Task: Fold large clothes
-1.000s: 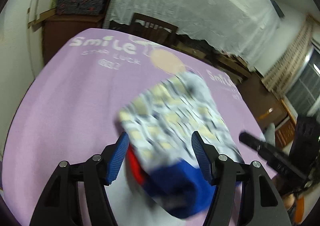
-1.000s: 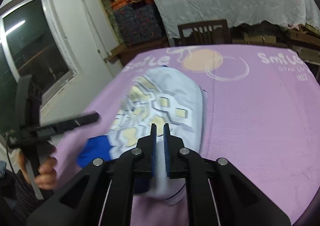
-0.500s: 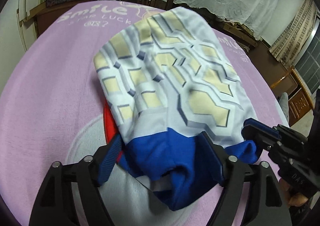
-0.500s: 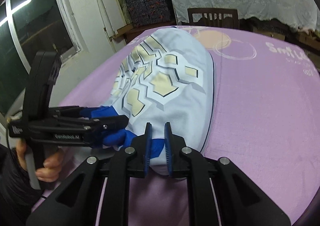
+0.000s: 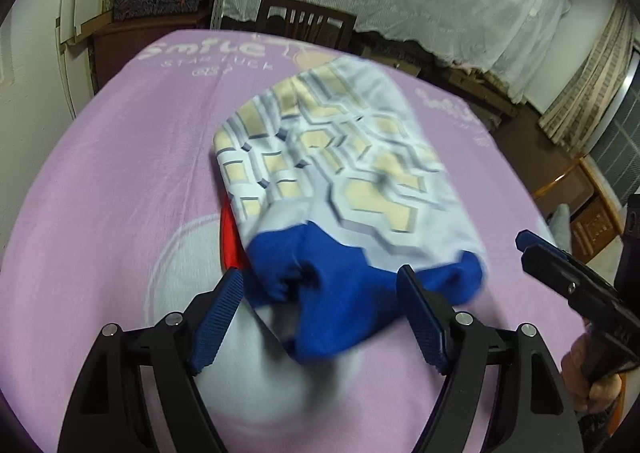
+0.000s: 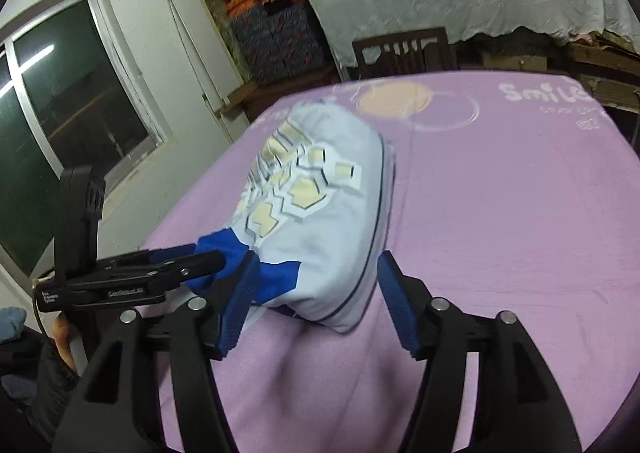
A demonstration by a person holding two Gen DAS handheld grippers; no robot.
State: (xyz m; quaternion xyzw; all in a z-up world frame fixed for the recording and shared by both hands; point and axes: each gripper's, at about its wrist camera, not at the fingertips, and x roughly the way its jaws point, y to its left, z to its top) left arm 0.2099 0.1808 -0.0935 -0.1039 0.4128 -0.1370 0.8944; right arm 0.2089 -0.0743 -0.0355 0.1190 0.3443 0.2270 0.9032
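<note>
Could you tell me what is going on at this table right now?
A person is folding a garment with a hand-held claw in each hand. It lies as a folded bundle on the purple tablecloth, pale patterned side up, blue part nearest. The left claw and right claw are both open, fingers either side of the near end, gripping nothing.

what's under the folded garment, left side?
A red layer peeks out beneath the folded garment at its left edge, on the purple table cover. Whether it belongs to the garment is hidden.
</note>
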